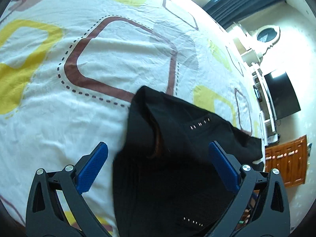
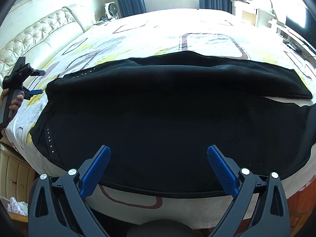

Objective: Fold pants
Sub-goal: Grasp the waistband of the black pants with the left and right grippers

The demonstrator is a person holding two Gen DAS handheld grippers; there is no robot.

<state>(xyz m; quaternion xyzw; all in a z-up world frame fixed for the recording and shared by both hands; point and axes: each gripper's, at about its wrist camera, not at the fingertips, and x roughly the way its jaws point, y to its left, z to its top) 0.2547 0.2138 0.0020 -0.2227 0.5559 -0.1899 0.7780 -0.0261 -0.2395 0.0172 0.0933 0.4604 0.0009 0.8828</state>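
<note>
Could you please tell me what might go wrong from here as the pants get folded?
The black pants reach the bed's near edge, so a pull there could drag them off. The left gripper and the right gripper are both open, holding nothing; a shallow pinch may catch only the top layer.

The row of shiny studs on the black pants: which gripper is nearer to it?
Left. The left gripper hovers open over the waist end of the pants, beside the studs. The right gripper hovers open over the legs.
</note>
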